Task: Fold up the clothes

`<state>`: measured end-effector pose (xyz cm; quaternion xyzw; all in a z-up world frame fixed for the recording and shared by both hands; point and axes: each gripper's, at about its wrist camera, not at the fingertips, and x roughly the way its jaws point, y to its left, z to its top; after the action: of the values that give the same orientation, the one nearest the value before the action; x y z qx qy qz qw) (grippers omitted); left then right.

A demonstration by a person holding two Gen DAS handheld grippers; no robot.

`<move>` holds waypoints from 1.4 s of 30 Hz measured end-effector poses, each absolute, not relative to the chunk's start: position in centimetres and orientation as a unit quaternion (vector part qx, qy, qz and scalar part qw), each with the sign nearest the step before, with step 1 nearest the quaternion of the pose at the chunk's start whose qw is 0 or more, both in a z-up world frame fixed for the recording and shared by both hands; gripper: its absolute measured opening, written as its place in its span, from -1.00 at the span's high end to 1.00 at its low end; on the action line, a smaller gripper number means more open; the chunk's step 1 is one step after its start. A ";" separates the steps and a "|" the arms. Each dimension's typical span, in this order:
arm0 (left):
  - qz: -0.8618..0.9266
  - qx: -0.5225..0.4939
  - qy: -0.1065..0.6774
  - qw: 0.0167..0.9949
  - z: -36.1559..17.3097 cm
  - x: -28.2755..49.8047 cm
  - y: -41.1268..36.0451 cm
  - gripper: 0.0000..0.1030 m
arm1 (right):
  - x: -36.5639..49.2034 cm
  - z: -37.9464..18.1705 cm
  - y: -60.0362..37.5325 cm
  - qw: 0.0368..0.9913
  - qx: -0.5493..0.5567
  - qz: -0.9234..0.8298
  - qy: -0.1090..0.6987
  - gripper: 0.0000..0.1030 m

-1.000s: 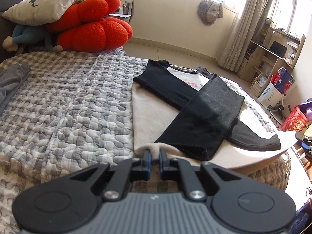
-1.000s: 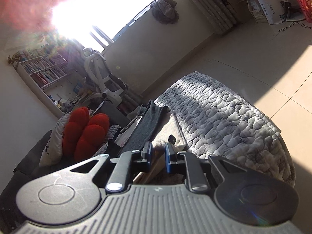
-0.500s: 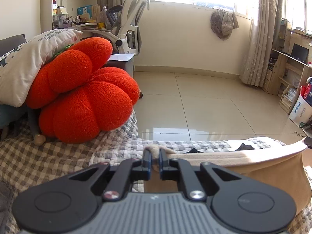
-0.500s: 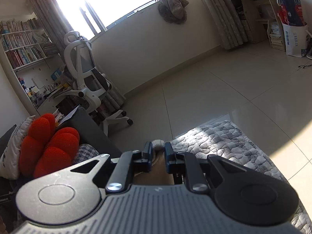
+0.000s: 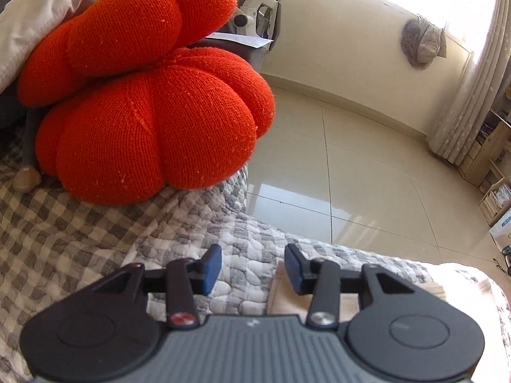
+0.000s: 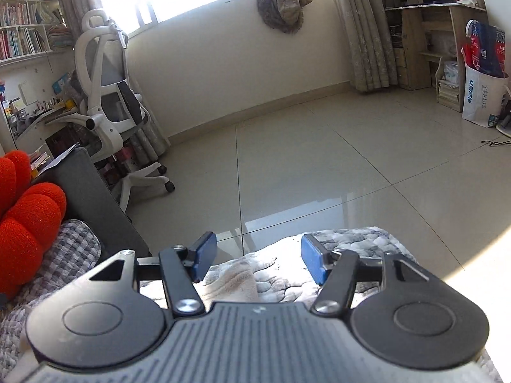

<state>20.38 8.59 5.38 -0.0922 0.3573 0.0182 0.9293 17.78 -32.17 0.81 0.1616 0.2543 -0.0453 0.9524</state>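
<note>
Your left gripper (image 5: pixel 252 268) and right gripper (image 6: pixel 254 260) have just been opening and now stand spread and empty over the quilt (image 5: pixel 179 233), the cream garment (image 6: pixel 234 282) released beneath them, so any further folds remain.

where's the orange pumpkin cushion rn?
Left wrist view, upper left: orange pumpkin cushion sits on the checked quilt at the bed's edge, under a second orange cushion.

Knitted orange cushion (image 5: pixel 150 111) on quilted cloth bedspread (image 5: pixel 198 223) — glossy tiled floor (image 5: pixel 367 172).
</note>
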 end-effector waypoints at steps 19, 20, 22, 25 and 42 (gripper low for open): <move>-0.045 -0.091 0.351 0.931 5.1 11.1 3.2 -0.22 | 8.3 3.2 -24.6 0.957 0.047 0.057 0.281 -0.39; -0.050 -0.097 0.347 0.932 5.4 10.0 2.8 -0.23 | 7.8 3.5 -24.0 0.953 0.053 0.072 0.289 -0.39; -0.060 -0.111 0.343 0.931 5.7 7.9 1.9 -0.25 | 6.9 3.3 -21.8 0.949 0.037 0.090 0.299 -0.39; -0.075 -0.109 0.364 0.922 3.6 7.1 -0.1 -0.26 | 6.6 1.0 -19.2 0.937 -0.016 0.099 0.333 -0.39; -0.071 -0.153 0.367 0.915 3.0 7.7 1.1 -0.32 | 5.9 0.4 -20.1 0.939 0.020 0.135 0.316 -0.55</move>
<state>7.71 1.05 2.96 -0.1534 0.3674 -0.0712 0.9146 5.94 -20.10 0.39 0.0204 0.3156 0.1351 0.9390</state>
